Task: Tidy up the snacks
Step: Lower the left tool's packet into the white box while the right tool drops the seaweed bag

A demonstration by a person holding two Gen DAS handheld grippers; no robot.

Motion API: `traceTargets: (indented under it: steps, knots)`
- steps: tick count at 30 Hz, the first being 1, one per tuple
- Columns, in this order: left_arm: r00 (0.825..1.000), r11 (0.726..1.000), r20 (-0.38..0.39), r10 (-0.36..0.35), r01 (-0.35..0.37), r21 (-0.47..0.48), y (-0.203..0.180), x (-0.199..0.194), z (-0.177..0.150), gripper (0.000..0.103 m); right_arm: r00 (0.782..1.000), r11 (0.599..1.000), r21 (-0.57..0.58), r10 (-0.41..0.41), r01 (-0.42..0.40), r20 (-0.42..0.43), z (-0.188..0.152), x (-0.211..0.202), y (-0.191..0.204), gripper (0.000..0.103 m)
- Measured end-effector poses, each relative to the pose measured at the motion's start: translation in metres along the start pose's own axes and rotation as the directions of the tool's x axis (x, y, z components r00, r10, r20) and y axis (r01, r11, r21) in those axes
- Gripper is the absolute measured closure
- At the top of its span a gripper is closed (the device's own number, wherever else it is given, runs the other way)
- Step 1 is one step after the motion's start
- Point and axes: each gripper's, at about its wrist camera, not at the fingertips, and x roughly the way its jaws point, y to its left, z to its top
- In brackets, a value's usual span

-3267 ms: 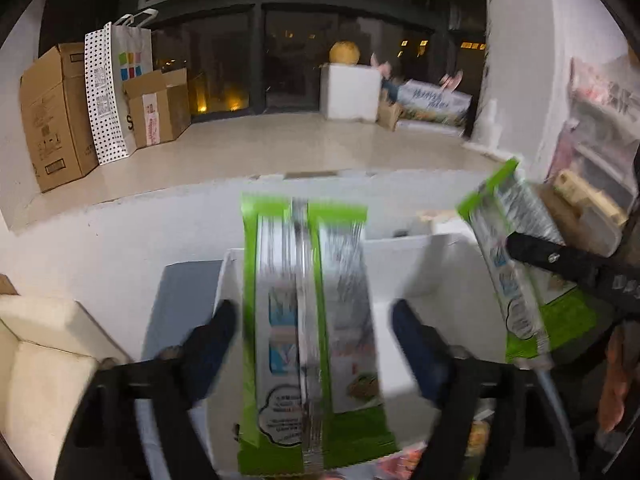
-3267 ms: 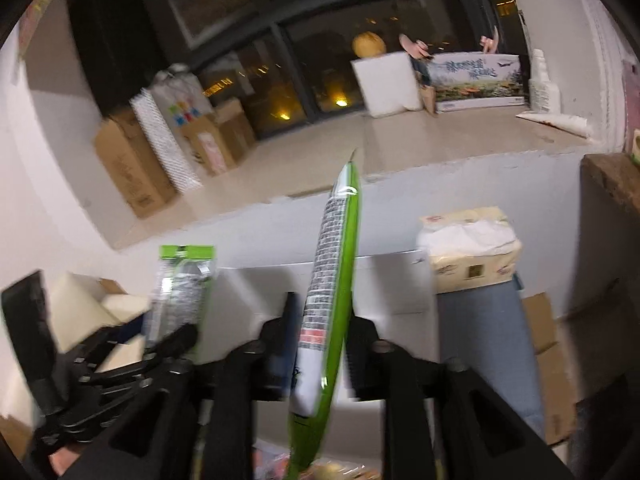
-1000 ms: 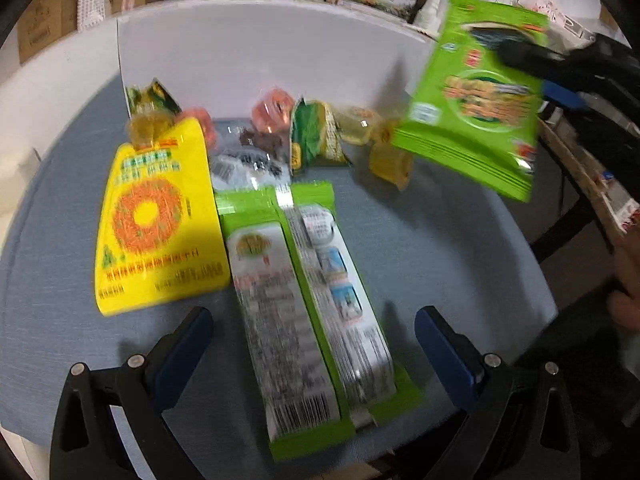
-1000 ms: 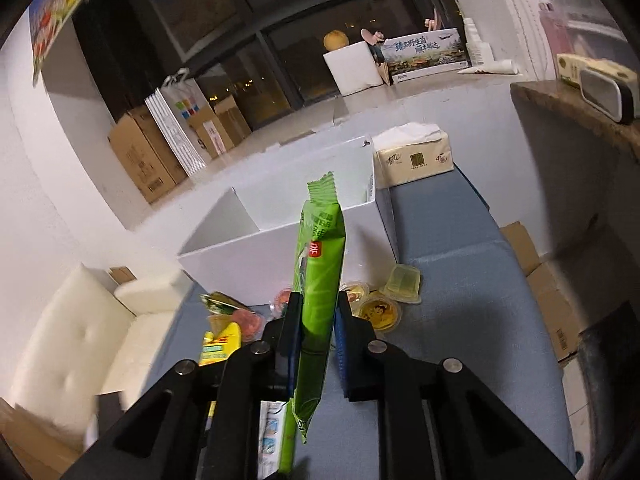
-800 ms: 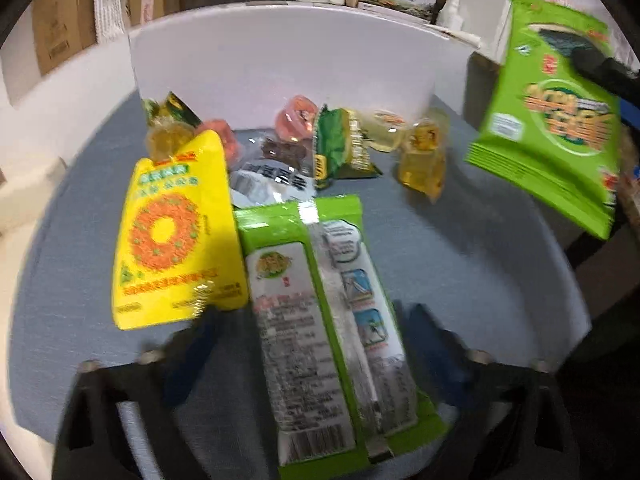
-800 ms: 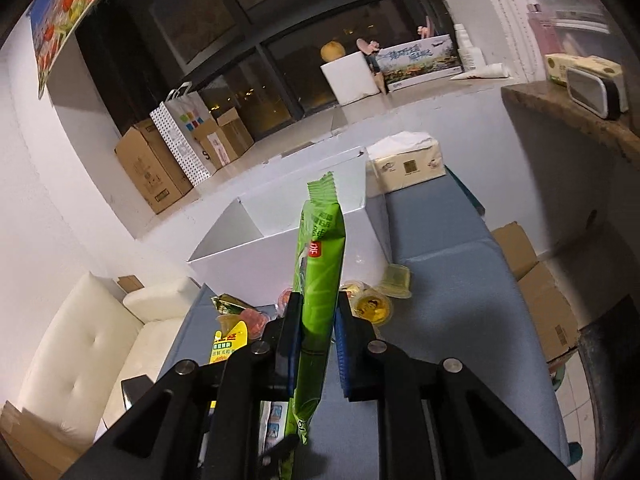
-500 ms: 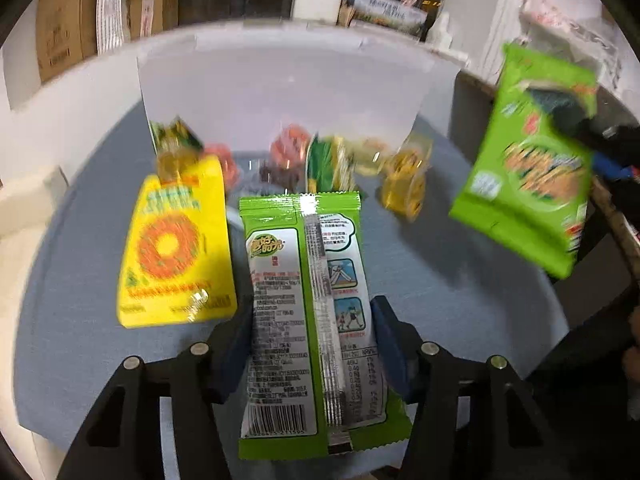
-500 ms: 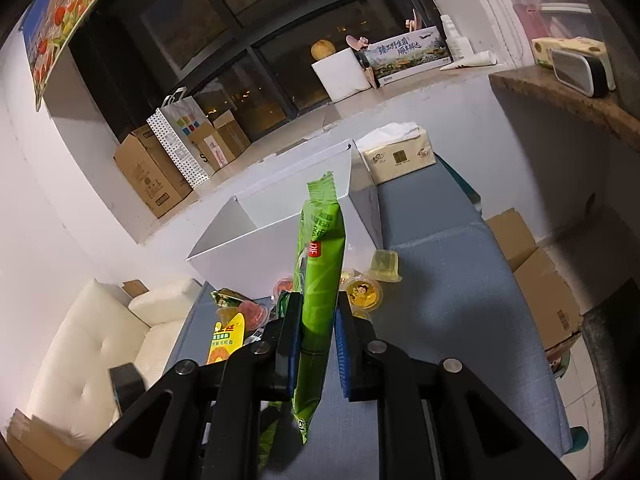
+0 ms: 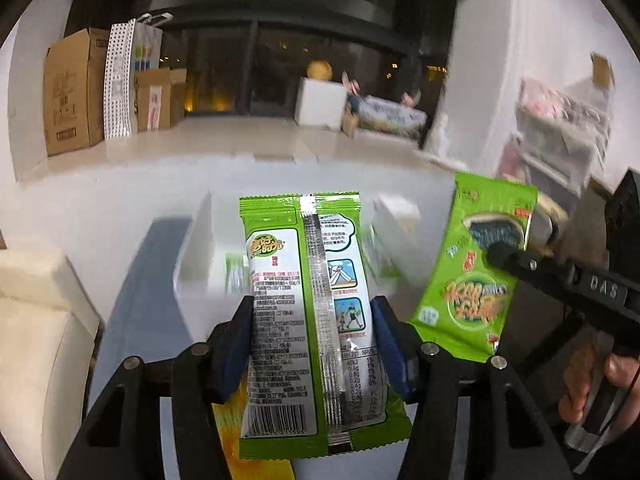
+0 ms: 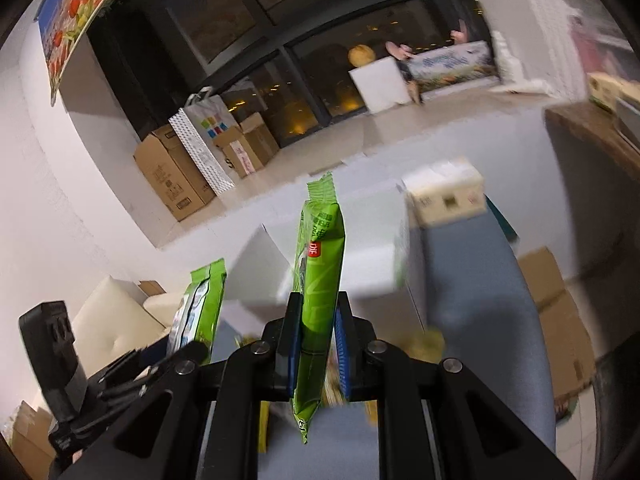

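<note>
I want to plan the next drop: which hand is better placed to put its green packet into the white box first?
Probably left: the left gripper holds its green packet directly before the white box. The right gripper holds its packet beside the box.

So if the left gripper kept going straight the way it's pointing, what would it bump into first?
Probably the white box. The left gripper is shut on a green packet and aims forward and down at the box's open top, so the packet would likely reach it first. Depth is hard to judge here.
</note>
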Motion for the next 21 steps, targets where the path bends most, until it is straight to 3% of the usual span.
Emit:
traceTargets:
  steps: [5,8,9,10,11,12,17,21]
  knots:
    - [0.999,0.999,0.014,0.049,-0.049,0.009,0.024,0.04,0.059,0.04,0.999,1.0,-0.021,-0.007,0.006,-0.052,0.054,0.051,-0.001,0.087]
    - [0.997,0.997,-0.002,0.071,-0.071,0.015,0.033,0.072,0.074,0.032,0.992,0.997,-0.065,-0.053,0.045,-0.118,0.071,0.086,0.0,0.085]
    - [0.996,0.996,-0.016,0.089,-0.089,0.027,0.033,0.083,0.075,0.025,0.987,0.994,-0.08,-0.079,0.069,-0.141,0.073,0.095,-0.001,0.068]
    - [0.992,0.991,-0.029,0.124,-0.123,0.049,0.034,0.095,0.075,0.019,0.973,0.986,-0.105,-0.149,0.132,-0.178,0.074,0.11,-0.003,0.023]
    - [0.986,0.985,-0.053,0.156,-0.151,0.081,0.035,0.108,0.072,0.002,0.963,0.978,-0.113,-0.193,0.174,-0.188,0.074,0.117,-0.005,0.005]
    - [0.982,0.98,-0.068,0.177,-0.17,0.098,0.036,0.115,0.069,0.0,0.963,0.976,-0.101,-0.21,0.194,-0.171,0.074,0.117,-0.008,0.0]
    - [0.975,0.979,-0.119,0.185,-0.173,0.103,0.048,0.13,0.044,0.0,0.972,0.979,-0.084,-0.195,0.185,-0.134,0.068,0.109,-0.012,0.0]
    - [0.978,0.981,-0.111,0.176,-0.165,0.098,0.047,0.113,0.032,0.0,0.976,0.982,-0.09,-0.176,0.165,-0.129,0.06,0.1,-0.007,0.0]
